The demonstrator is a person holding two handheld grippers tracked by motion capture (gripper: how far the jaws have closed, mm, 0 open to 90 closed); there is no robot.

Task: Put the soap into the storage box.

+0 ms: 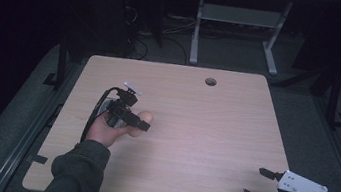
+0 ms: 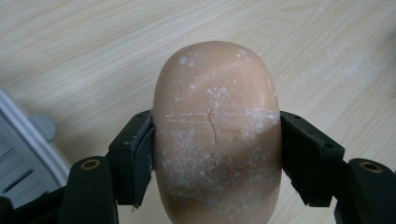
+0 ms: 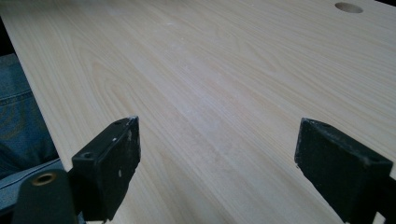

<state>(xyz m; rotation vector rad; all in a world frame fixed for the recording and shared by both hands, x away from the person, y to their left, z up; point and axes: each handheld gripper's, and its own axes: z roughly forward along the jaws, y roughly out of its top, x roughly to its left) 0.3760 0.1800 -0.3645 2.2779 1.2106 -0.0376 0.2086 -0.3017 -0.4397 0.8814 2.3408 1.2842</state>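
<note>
Between the two black jaws of the left gripper sits a smooth, rounded, tan-pink object, egg-like in outline and dusted with white powder, with a faint crack or scratch across its middle. The jaws are closed onto its flanks, one pad pressing each side, so it is held a little above or just at the pale wooden table; which of the two cannot be told. In the high view that gripper is over the left half of the table, the rounded object poking out beyond the jaw tips. The likeliest trouble, as a judgement, is slippage: the surface is curved and powdery, the pads grip only a narrow band near its widest part, and a tilt or a slackening squeeze could let it squirt forward and roll across the table. Squeezing harder could instead widen the surface crack. Farther out, the right gripper rests near the table's front right corner, jaws spread wide with nothing between them, well apart from the object; a round cable hole lies near the far edge.
</note>
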